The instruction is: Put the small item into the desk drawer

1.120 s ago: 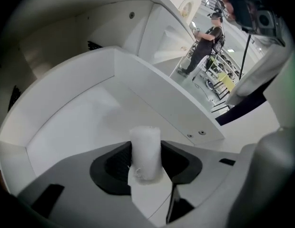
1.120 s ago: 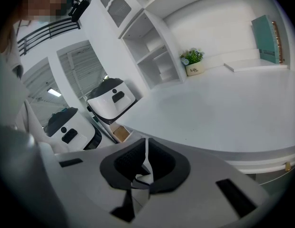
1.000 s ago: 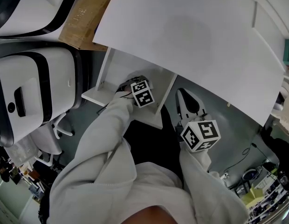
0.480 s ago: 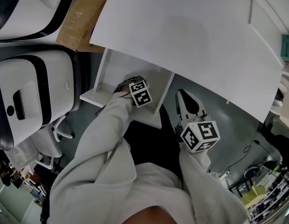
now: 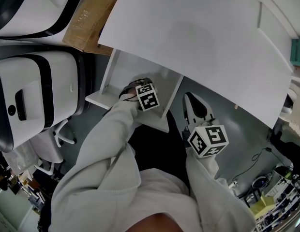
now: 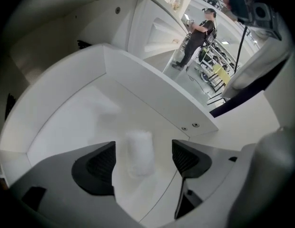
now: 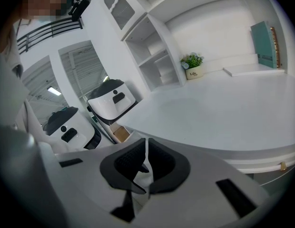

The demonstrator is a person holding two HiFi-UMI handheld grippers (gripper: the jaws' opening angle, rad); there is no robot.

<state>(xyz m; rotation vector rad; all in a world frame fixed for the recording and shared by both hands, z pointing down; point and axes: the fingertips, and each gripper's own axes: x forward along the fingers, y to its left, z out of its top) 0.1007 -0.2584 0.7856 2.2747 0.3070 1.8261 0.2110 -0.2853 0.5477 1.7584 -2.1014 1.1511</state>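
Left gripper [image 6: 143,158]: jaws have just been opening and are now spread wide, where a second ago they stood narrower. Its place in the open drawer has scarcely changed in the head view.

Item 1. Small item [image 6: 139,151]: pale, roughly cylindrical, blurred. It sits between the spread jaws with a gap on each side and neither pad pressing it. It is inside the drawer [image 6: 138,87], over the white floor and nearer the side wall with two screw heads than the opposite wall. Whether it rests on the floor cannot be told.

Item 2. Drawer: white and pulled out from under the front edge of the desk [image 5: 198,47]. The left arm's white sleeve [image 5: 111,139] reaches into it.

Item 3. Right gripper [image 7: 145,167]: jaws pressed almost together, with nothing pinched. It is held outside the drawer, beside its right-hand corner and below the desk's edge, and its marker cube [image 5: 208,140] faces up.

Item 4. On the desk's far edge: potted plant [image 7: 193,65] and teal book [image 7: 261,44].

Item 5. Beyond the desk's left edge: cardboard box [image 5: 87,18] and two white-and-black units [image 5: 34,95].
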